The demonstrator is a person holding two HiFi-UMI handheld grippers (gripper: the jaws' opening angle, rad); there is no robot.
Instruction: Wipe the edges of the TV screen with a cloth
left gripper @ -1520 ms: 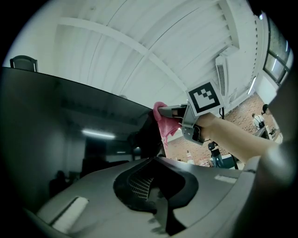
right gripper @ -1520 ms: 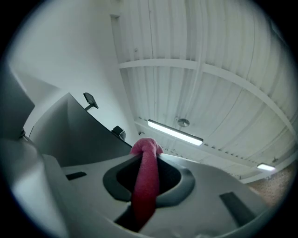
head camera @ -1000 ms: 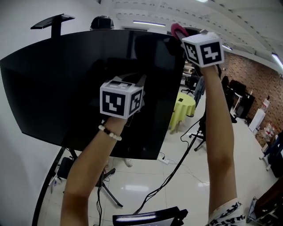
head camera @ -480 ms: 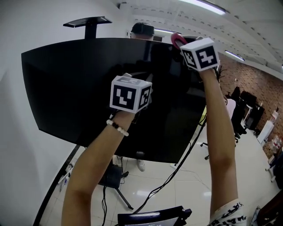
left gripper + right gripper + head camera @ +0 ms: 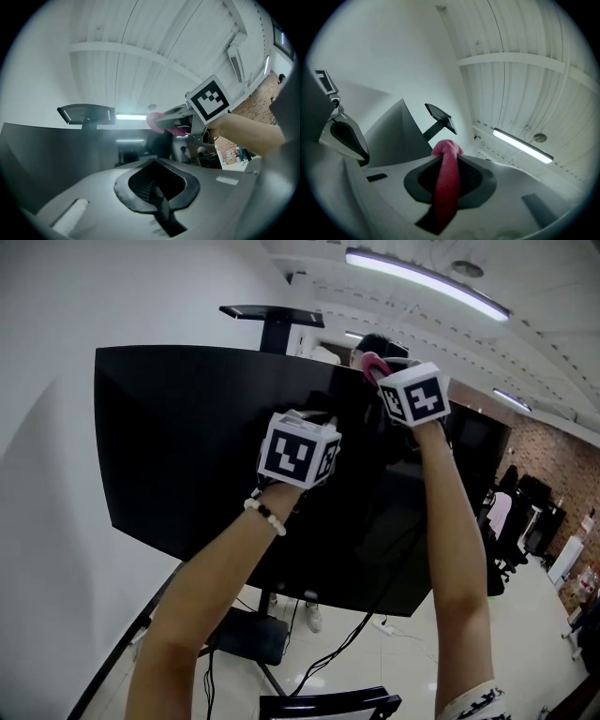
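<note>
Cloth: pink, folded, clamped tight between the jaws of right gripper, tuft poking out past the tips. Sits at the top edge of TV screen, roughly 12 to 1 o'clock on the panel in the head view, with black bracket above at 11. Left gripper: jaws together, nothing in them, parked in front of the glass near panel centre, at 7 o'clock of the cloth. Can't tell whether touching the glass. Reads as a top-edge pass in hand, with side and bottom edges probably yet to do. To do it well: lead with the tuft, not the jaw tips; no hard plastic on the bezel, scratch risk. Light, even pressure onto the edge only. Panel on a floor stand, so likely to rock under a shove. Slide along the edge in one straight line to the corner, wrap round it, then down the 3 o'clock side. Brace with the idle left gripper softly if at all, to avoid smudges on the glass. Stop and reseat on any tuft slip into the jaws.
</note>
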